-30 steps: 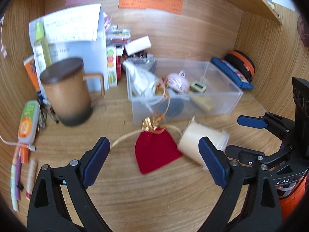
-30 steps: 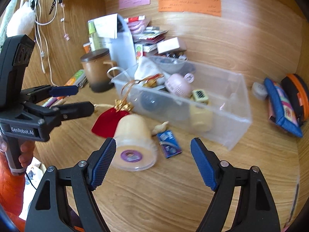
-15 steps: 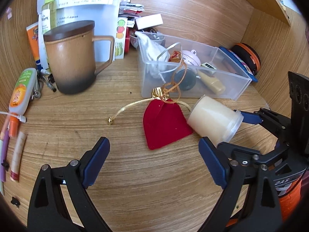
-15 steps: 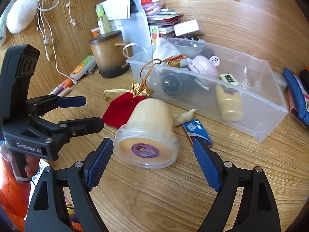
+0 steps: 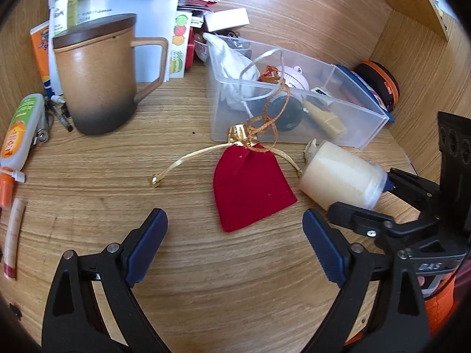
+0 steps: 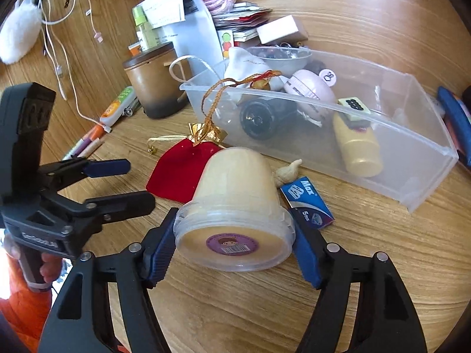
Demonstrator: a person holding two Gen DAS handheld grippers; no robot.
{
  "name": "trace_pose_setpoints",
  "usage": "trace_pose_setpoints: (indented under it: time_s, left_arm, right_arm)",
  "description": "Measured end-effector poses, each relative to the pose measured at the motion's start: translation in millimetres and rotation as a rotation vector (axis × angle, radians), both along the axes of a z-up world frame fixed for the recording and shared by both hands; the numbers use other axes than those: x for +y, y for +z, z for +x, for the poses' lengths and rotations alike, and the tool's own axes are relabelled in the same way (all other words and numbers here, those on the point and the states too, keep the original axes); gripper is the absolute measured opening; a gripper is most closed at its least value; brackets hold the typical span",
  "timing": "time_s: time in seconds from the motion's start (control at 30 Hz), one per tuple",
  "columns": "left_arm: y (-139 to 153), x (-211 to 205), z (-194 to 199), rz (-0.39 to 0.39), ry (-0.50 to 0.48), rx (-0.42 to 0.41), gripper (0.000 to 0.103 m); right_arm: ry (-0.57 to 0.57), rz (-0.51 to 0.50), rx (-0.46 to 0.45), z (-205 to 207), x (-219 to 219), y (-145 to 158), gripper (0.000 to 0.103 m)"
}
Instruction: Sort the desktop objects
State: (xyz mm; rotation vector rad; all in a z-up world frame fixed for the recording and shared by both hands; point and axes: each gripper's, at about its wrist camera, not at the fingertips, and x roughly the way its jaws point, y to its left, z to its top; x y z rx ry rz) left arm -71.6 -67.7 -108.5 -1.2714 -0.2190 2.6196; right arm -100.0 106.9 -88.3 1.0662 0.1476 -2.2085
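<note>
Your left claw (image 5: 232,247) hangs wide and empty over the worktop (image 5: 103,194), the red pouch (image 5: 250,188) just ahead between its fingers. Your right claw (image 6: 232,239) is nearer the job: its jaws are closing around the lid end of the cream tub (image 6: 235,203), which lies on its side, long axis running straight away from that claw. Beyond and right sits the clear bin (image 6: 412,158); a small blue packet (image 6: 306,203) lies just right of the tub.

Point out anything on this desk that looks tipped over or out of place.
The cream tub lies on its side in front of the clear bin, between the closing right gripper jaws. A gold cord trails over the bin's rim.
</note>
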Motion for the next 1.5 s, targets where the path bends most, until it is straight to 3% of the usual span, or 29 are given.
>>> trace_pose_setpoints:
  time_s: [0.2,0.53,0.67,0.77,0.97,1.07,1.17,1.5]
  left_arm:
    - [-1.4,10.2,-18.4,0.041,-0.026,-0.047,0.094]
    - [-0.4,22.8,-45.4,0.040,0.005,-0.078,0.093]
    - [-0.6,31.8,-45.5,-0.035,0.013,-0.054,0.078]
    - [0.1,30.6,-45.2,-0.008,-0.002,-0.049,0.070]
    - [0.3,31.4,-49.1,0.004,-0.023,-0.054,0.030]
    - [0.0,33.5,-48.9,-0.001,-0.036,-0.055,0.016]
    - [0.1,34.8,-45.2,-0.004,-0.037,-0.049,0.016]
    - [15.4,27.7,-18.2,0.014,-0.019,-0.001,0.016]
  right_arm:
    - [-0.030,-0.069,0.011,4.0,25.5,13.2,0.068]
    - [-0.040,-0.046,0.041,8.4,46.8,19.0,0.068]
    - [-0.033,-0.044,0.050,7.1,48.8,17.6,0.068]
    - [-0.015,-0.014,0.073,11.3,45.1,17.0,0.068]
    - [-0.002,-0.006,0.056,10.7,41.9,11.2,0.069]
    - [0.000,-0.017,0.013,7.3,43.0,6.3,0.069]
    - [-0.002,-0.005,-0.010,6.2,42.2,0.6,0.069]
    - [-0.017,0.041,0.054,14.8,33.9,-0.8,0.063]
